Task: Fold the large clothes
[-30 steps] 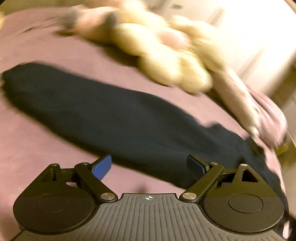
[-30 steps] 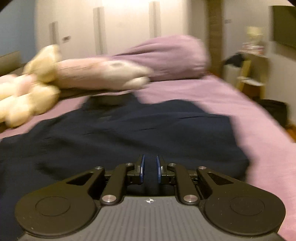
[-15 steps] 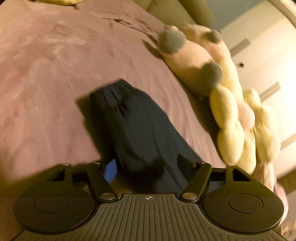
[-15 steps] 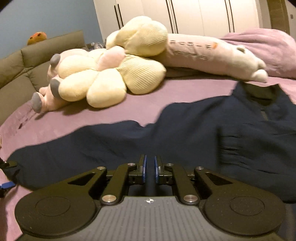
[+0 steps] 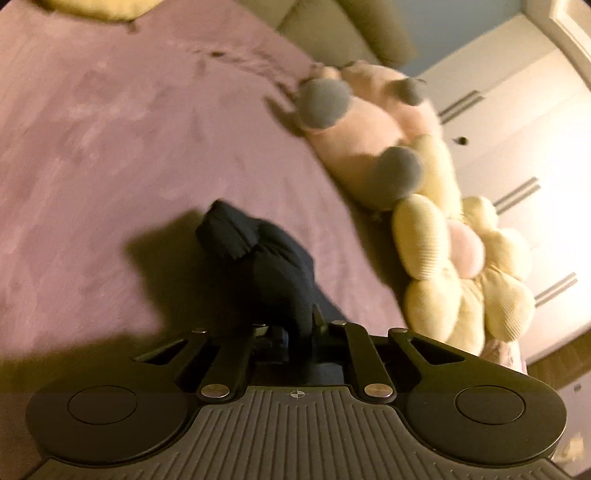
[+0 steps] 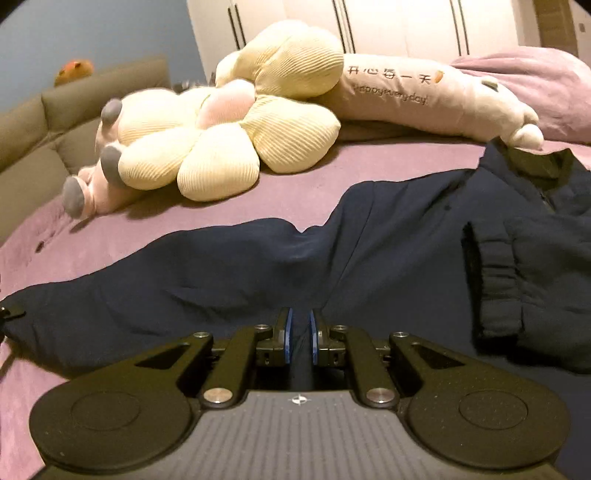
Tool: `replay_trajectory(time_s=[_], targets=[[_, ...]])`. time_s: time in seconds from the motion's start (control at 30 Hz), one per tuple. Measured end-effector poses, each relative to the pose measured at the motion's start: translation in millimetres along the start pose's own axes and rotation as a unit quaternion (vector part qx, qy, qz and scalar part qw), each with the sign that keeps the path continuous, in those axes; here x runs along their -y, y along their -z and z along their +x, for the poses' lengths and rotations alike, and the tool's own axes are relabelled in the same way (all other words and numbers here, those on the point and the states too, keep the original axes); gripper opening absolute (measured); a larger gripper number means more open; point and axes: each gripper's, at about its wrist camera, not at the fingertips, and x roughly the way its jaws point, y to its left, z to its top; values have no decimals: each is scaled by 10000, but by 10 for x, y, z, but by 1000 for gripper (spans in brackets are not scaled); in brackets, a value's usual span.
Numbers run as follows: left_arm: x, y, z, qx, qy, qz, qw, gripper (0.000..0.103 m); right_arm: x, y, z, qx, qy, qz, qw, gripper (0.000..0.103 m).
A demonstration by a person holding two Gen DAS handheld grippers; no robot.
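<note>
A dark navy jacket (image 6: 388,243) lies spread on the purple bed (image 6: 147,221). One long sleeve stretches to the left; the other sleeve, with a gathered cuff (image 6: 495,280), is folded over the body at the right. My left gripper (image 5: 299,332) is shut on the end of the long sleeve (image 5: 266,266), whose cuff (image 5: 225,232) sticks out beyond the fingers and is lifted off the bed. My right gripper (image 6: 300,336) is nearly shut, with dark jacket fabric between its blue pads.
A yellow flower-shaped cushion (image 6: 229,144) and a pink plush toy with grey feet (image 5: 362,136) lie along the far side of the bed. A long pink bolster (image 6: 424,99) and a purple pillow (image 6: 546,88) lie behind the jacket. White wardrobe doors (image 6: 406,22) stand beyond.
My left gripper has closed on the sleeve end and lifted it; one second ago it was open above the sleeve. The right view has swung left and steadied.
</note>
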Motion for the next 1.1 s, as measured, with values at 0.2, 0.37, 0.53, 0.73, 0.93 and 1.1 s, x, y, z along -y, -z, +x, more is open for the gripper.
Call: replay_trajectory(time_s=[0.2, 0.37, 0.53, 0.73, 0.93, 1.1], targets=[[836, 186, -257, -46, 771, 1049, 9915, 11, 113, -35, 44, -208, -187, -94, 9996, 10], [1787, 958, -418, -412, 1616, 2228, 9605, 11, 430, -15, -545, 456, -337, 739, 9957, 11], [2527, 2152, -216, -1148, 2052, 2986, 9250, 12, 975, 165, -1182, 906, -269, 1418, 9854, 12], [2780, 3434, 276, -1797, 1342, 3734, 9001, 50, 1630, 463, -1528, 744, 182, 1919, 9784, 13], [2648, 3679, 489, -1757, 1150, 4012, 8916, 89, 2133, 616, -1533, 332, 288, 2469, 9680, 13], [2630, 3452, 37, -1750, 1295, 4050, 8880, 97, 2135, 530, -1566, 449, 63, 2568, 9654, 18]])
